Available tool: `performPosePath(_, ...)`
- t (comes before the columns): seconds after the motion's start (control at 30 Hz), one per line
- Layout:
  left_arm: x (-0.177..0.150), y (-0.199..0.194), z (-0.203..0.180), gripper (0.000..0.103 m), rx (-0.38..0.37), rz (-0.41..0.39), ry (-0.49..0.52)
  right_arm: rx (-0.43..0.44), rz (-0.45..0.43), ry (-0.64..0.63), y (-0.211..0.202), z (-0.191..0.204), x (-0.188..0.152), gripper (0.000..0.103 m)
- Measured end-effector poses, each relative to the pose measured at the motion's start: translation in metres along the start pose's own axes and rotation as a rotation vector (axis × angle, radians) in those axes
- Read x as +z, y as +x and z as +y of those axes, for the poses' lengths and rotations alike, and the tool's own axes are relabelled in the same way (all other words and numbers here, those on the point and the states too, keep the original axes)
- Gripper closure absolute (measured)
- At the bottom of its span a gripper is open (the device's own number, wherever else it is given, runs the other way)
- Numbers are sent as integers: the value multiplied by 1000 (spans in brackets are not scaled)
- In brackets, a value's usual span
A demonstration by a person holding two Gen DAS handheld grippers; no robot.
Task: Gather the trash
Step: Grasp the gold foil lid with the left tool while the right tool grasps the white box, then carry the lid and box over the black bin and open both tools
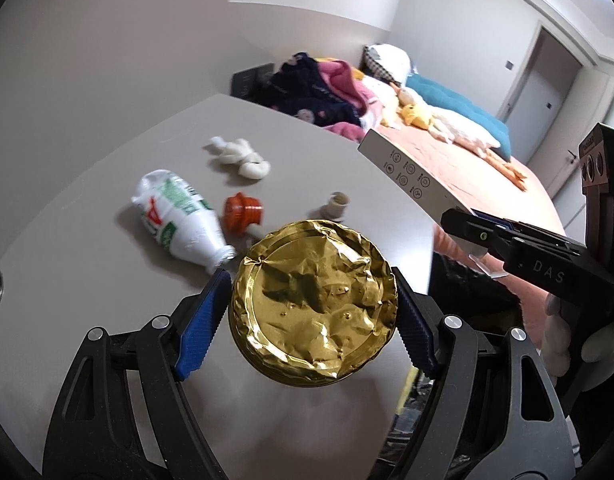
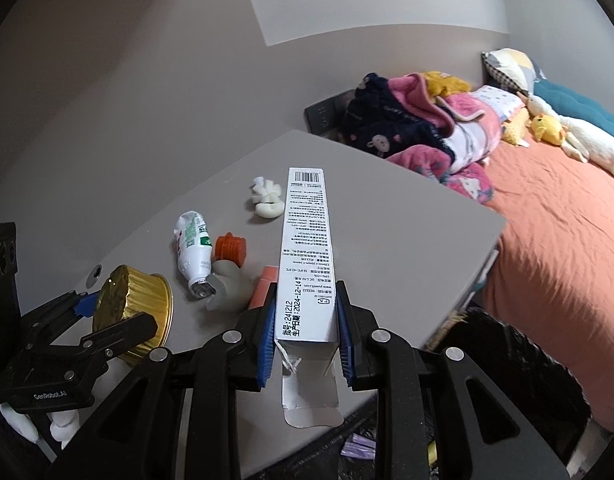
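Note:
My left gripper [image 1: 313,300] is shut on a round gold foil tin [image 1: 313,304], held above the grey table [image 1: 107,280]; the tin also shows in the right wrist view [image 2: 135,312]. My right gripper [image 2: 305,332] is shut on a long white carton box [image 2: 305,256] with printed text, its end flap open; the box also shows in the left wrist view [image 1: 407,172]. On the table lie a crushed white bottle [image 1: 175,216], an orange cap [image 1: 241,212], a beige cap [image 1: 337,204] and a white crumpled tissue [image 1: 241,158].
A black trash bag [image 2: 519,384] opens at the table's right edge, beside a bed with an orange sheet [image 2: 555,232]. Piled clothes [image 2: 419,120] and plush toys lie on the bed. A pink item [image 2: 263,286] and a pale cup [image 2: 227,284] lie on the table.

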State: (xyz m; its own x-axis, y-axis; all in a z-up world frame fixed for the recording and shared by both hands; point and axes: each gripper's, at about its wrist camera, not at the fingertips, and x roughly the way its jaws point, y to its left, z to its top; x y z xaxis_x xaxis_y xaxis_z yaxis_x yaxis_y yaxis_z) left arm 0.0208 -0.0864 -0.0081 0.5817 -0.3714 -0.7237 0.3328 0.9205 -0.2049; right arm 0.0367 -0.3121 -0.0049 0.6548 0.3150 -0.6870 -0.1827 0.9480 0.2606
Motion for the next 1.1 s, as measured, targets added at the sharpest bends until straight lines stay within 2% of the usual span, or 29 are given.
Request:
performPosePath(0.43, 9, 8, -61, 27, -116, -2, 128, -86, -68, 91, -55, -37, -23, 75)
performPosePath(1.1, 3, 13, -134, 27, -279, 19, 281, -200, -151, 221, -125, -79, -68, 75)
